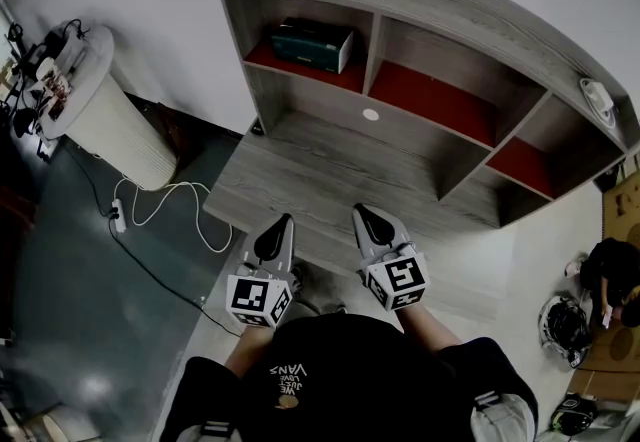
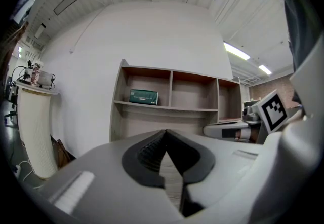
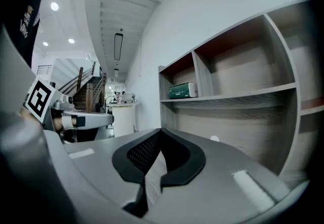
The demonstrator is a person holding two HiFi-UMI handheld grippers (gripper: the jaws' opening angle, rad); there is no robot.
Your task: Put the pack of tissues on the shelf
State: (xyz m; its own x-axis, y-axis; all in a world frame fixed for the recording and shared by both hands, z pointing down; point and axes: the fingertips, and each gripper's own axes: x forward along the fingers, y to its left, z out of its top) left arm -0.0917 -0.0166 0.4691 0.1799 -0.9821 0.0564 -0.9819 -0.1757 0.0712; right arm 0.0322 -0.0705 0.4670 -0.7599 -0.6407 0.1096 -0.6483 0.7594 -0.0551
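Observation:
The green pack of tissues [image 1: 312,45] lies in the left compartment of the wooden shelf [image 1: 430,30], on its red floor. It also shows far off in the left gripper view as the pack of tissues [image 2: 144,97] and in the right gripper view as the pack of tissues [image 3: 183,90]. My left gripper [image 1: 285,222] and right gripper [image 1: 362,213] hover side by side over the near edge of the desk [image 1: 330,170], both shut and empty. In their own views the left gripper [image 2: 166,132] and right gripper [image 3: 161,131] have tips that meet, with nothing between them.
A white round sticker [image 1: 371,114] sits on the desk by the shelf back. A white cylindrical stand [image 1: 105,110] with clutter on top is at the left, with a cable and power strip [image 1: 118,218] on the floor. A person crouches at the far right [image 1: 612,280].

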